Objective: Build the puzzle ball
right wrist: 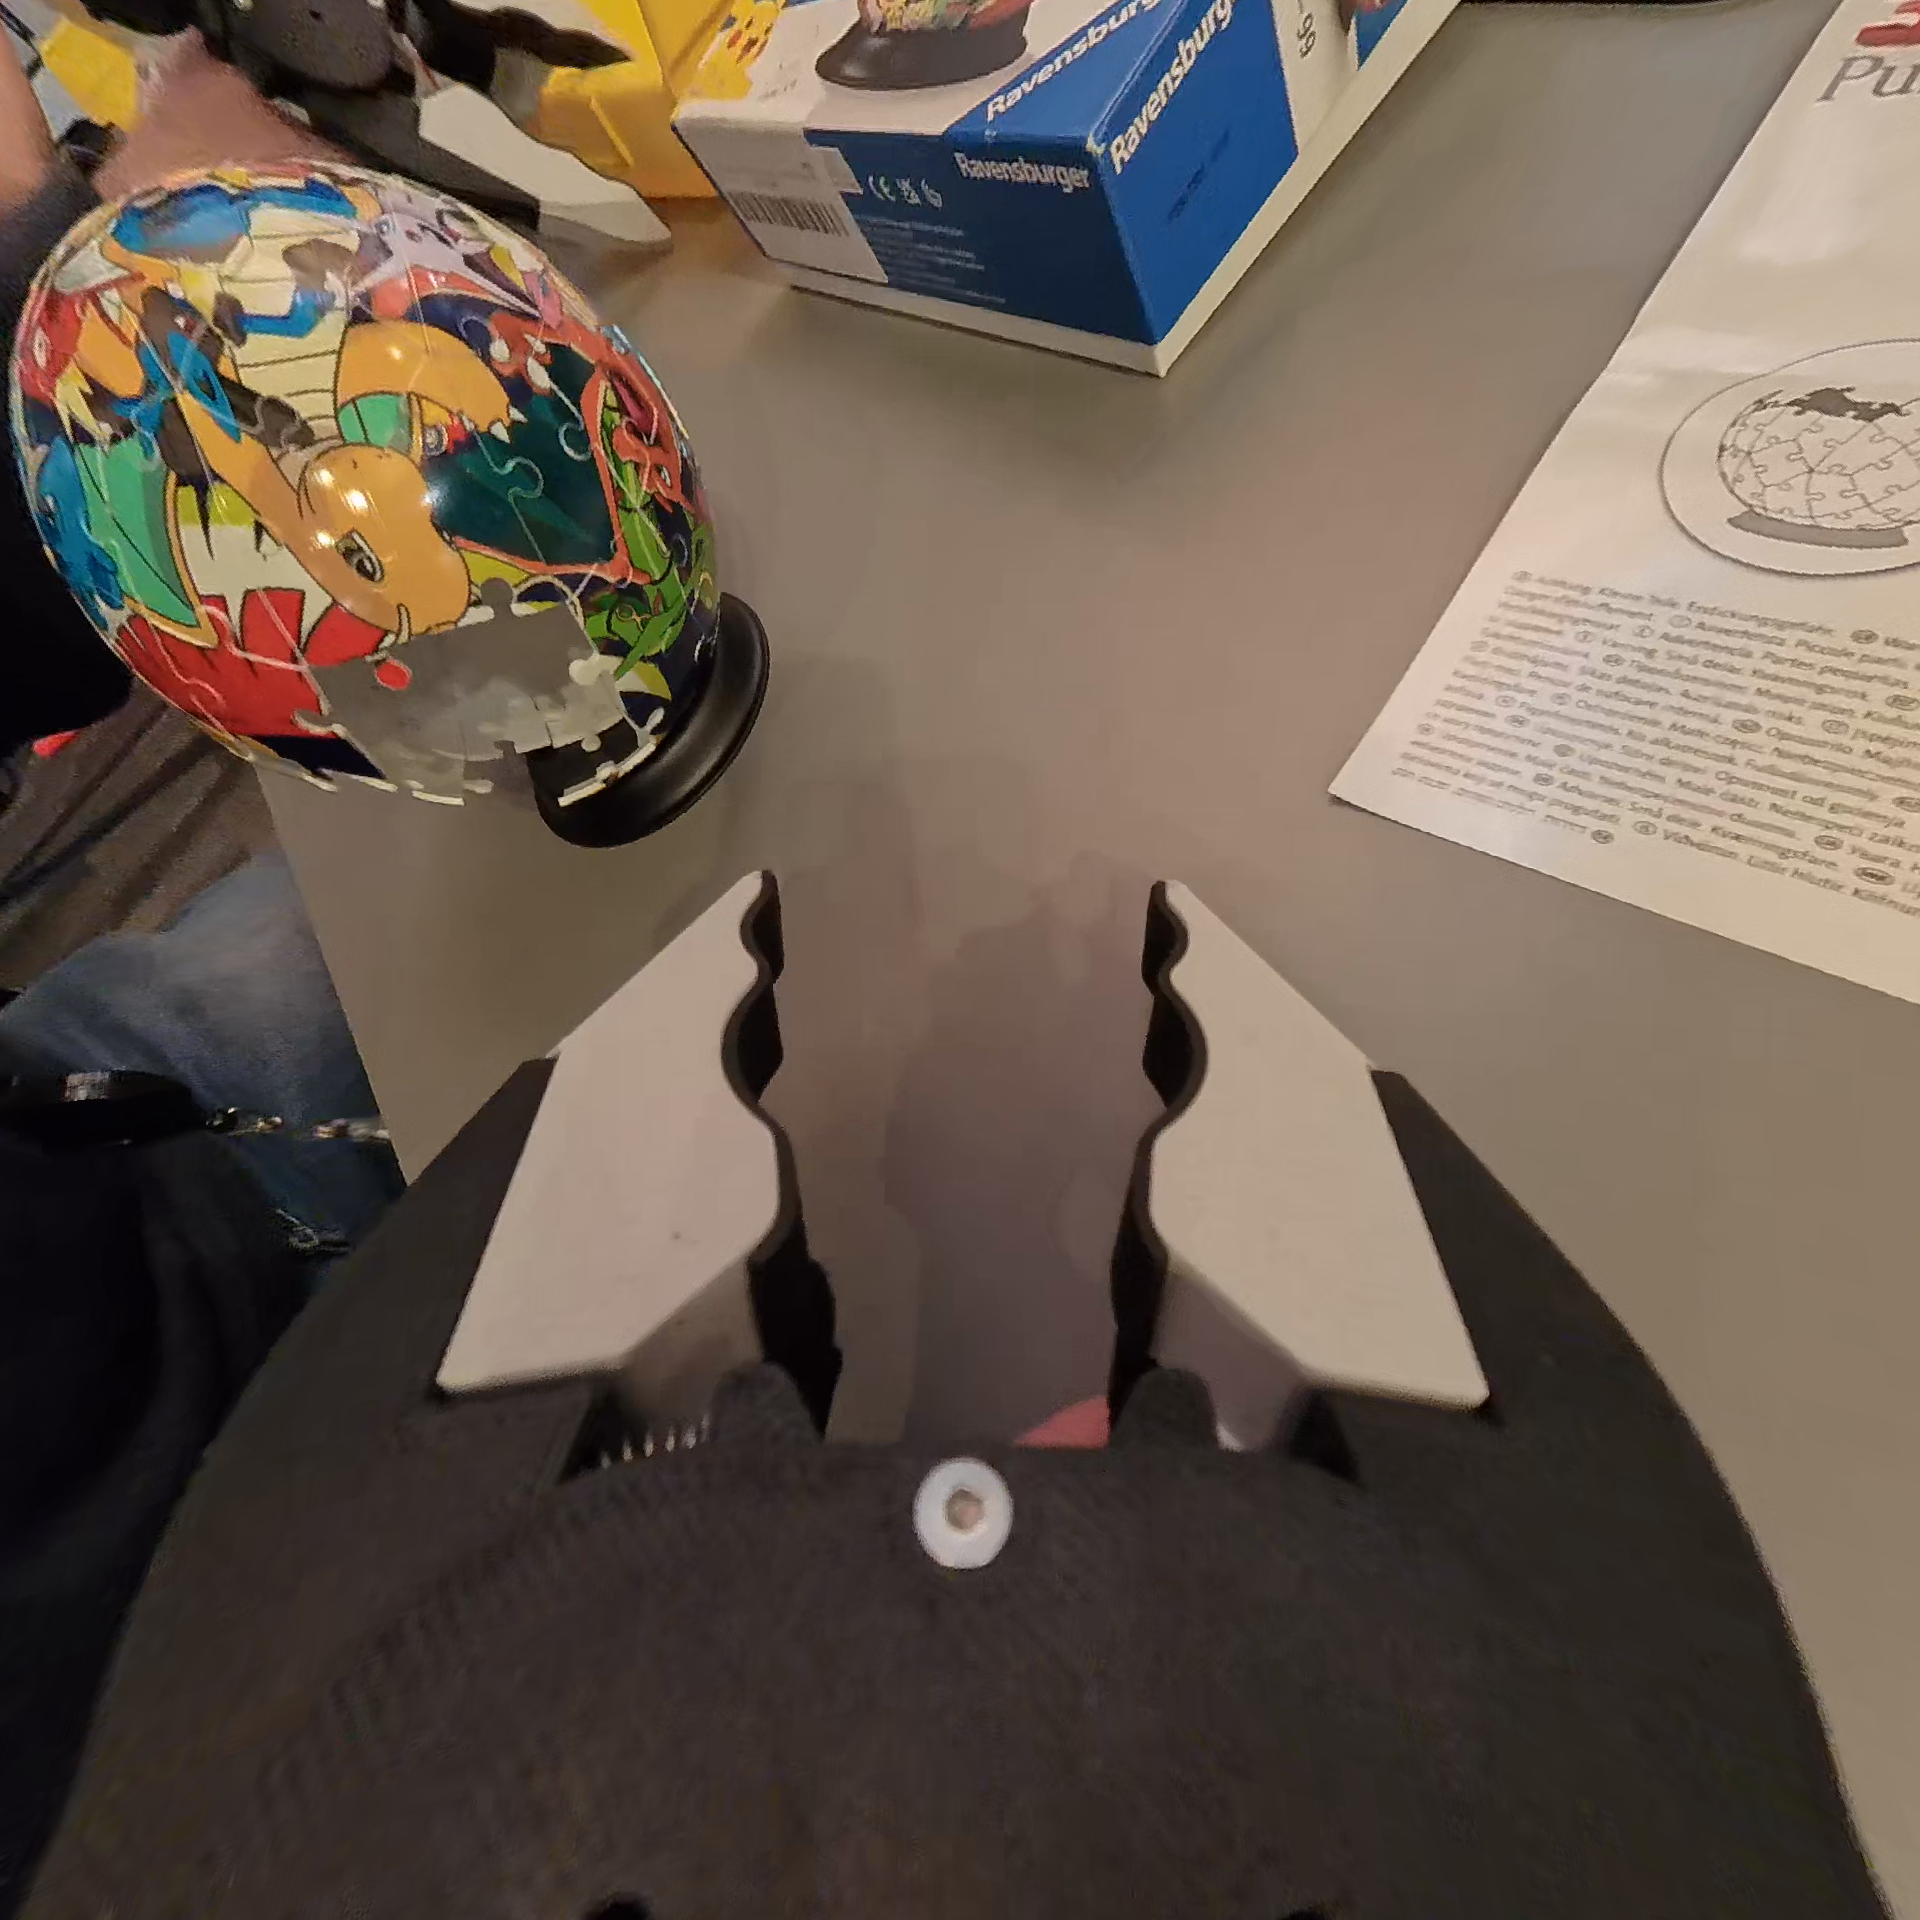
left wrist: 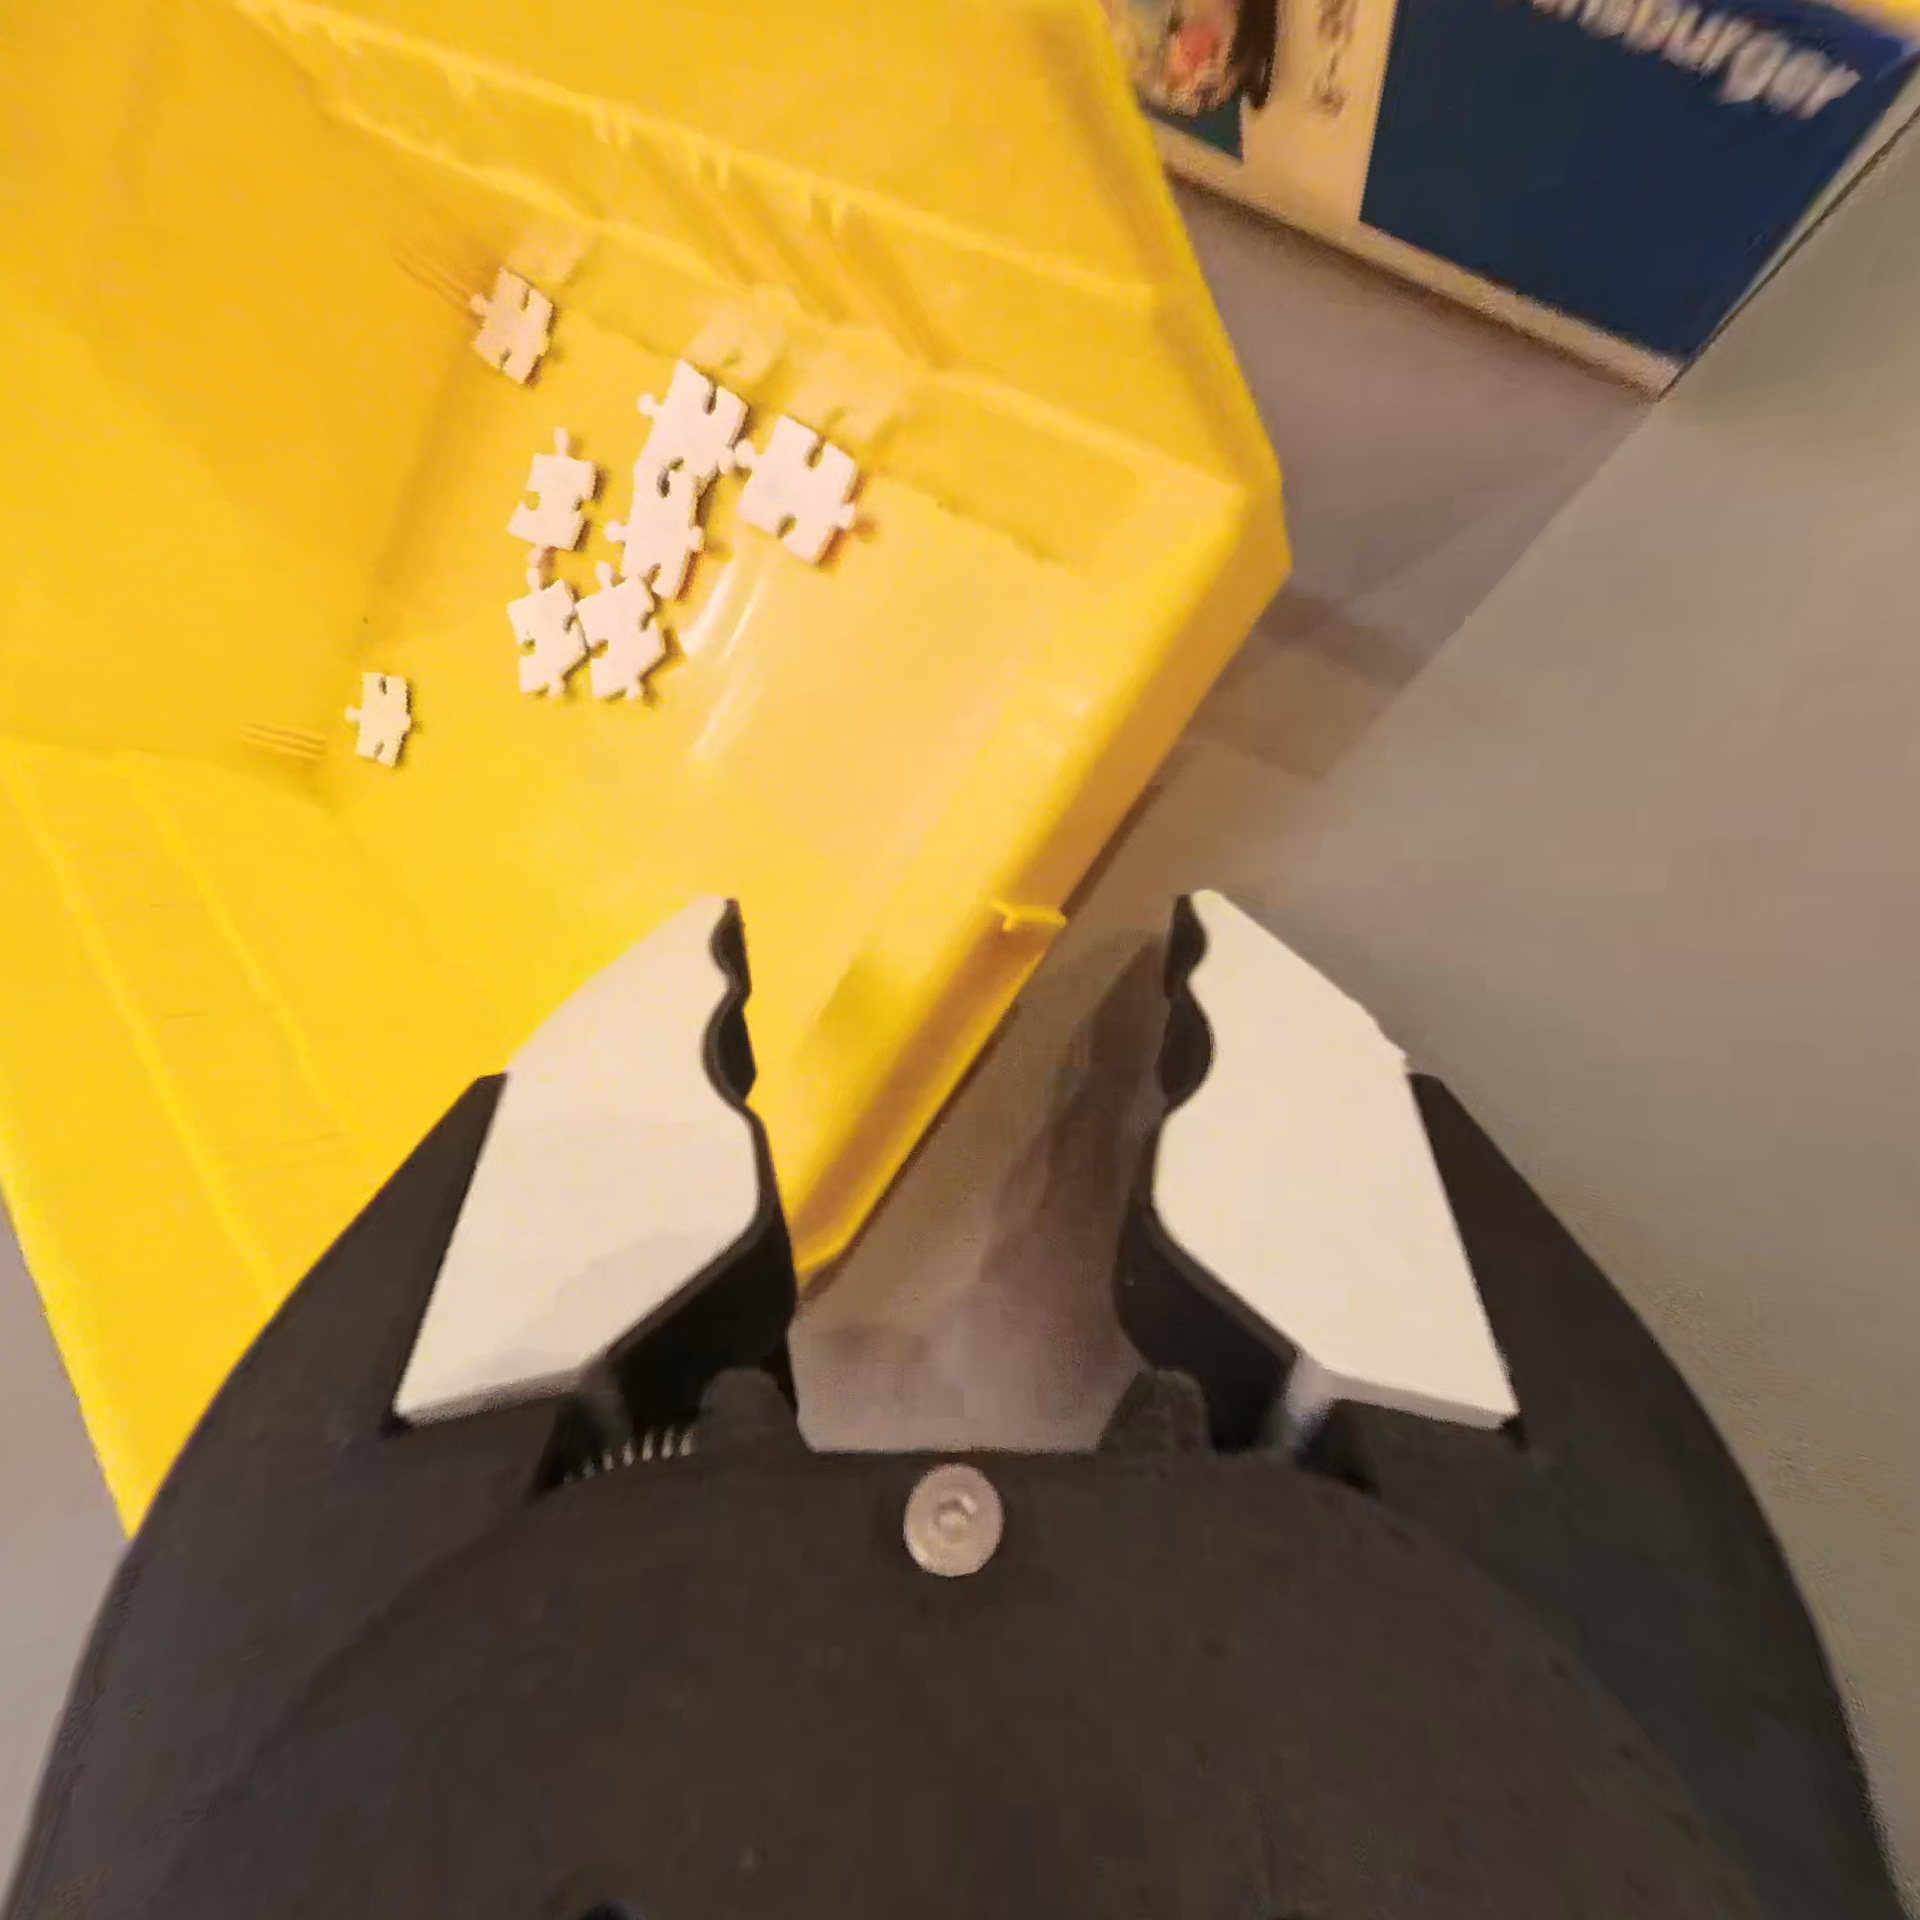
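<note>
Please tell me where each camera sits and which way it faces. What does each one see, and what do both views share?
Left wrist view: on the left gripper, facing down at the yellow tray of loose pieces; own fingers open.
Right wrist view: on the right gripper, facing across the grey table toward the puzzle ball; own fingers open.
Shared: table, blue box.

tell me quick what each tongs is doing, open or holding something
left tongs: open, empty, over the yellow tray's edge.
right tongs: open, empty, above the grey table.

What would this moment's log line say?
left gripper: open, empty | right gripper: open, empty | ball: unfinished | pieces: in tray
</note>
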The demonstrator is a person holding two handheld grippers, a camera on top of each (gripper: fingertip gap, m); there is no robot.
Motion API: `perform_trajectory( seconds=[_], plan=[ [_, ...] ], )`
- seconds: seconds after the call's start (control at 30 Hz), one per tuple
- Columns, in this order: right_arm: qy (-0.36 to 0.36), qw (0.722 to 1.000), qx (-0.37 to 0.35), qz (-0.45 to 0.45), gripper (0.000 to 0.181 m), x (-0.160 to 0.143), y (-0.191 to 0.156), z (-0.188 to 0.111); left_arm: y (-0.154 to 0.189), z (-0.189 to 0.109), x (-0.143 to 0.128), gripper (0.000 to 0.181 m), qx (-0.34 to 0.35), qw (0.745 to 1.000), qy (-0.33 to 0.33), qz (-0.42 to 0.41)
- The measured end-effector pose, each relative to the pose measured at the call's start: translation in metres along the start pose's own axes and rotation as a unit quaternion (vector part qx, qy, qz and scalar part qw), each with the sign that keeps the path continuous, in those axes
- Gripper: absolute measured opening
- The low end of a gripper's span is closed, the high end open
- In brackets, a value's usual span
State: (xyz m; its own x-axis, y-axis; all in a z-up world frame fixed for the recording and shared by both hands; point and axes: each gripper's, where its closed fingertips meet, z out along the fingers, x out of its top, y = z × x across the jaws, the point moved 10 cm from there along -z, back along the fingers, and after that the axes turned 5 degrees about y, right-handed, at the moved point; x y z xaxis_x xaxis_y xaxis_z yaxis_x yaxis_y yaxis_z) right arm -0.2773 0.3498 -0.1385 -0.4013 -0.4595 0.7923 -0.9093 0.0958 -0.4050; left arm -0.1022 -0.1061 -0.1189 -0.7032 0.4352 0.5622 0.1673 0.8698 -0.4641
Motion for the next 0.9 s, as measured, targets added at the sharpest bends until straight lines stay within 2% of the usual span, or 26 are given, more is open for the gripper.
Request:
perform_trajectory(
  seconds=[0.03,0.07,0.2,0.4,0.57,0.9],
  plan=[
    [-0.001,1.0,0.0,0.002,0.068,0.0,0.0,0.0,0.0,0.003,-0.001,0.064,-0.018,1.0,-0.005,0.002],
    [-0.004,1.0,0.0,-0.001,0.068,0.0,0.0,0.001,0.002,0.006,-0.001,0.06,-0.031,1.0,-0.004,0.001],
    [-0.017,1.0,-0.004,-0.018,0.068,-0.001,-0.003,0.003,0.0,0.004,-0.003,0.041,-0.009,1.0,-0.003,0.015],
    [-0.022,0.999,-0.001,-0.024,0.065,-0.002,-0.004,0.004,0.013,-0.011,-0.01,0.04,-0.016,0.998,0.008,0.055],
    [-0.036,0.999,-0.001,-0.025,0.062,-0.003,-0.004,0.007,0.024,-0.023,-0.018,0.04,-0.024,0.998,0.028,0.06],
    [-0.032,0.999,-0.006,-0.011,0.059,-0.003,-0.003,0.006,0.046,-0.038,-0.017,0.041,-0.023,0.997,0.028,0.061]
  ],
)
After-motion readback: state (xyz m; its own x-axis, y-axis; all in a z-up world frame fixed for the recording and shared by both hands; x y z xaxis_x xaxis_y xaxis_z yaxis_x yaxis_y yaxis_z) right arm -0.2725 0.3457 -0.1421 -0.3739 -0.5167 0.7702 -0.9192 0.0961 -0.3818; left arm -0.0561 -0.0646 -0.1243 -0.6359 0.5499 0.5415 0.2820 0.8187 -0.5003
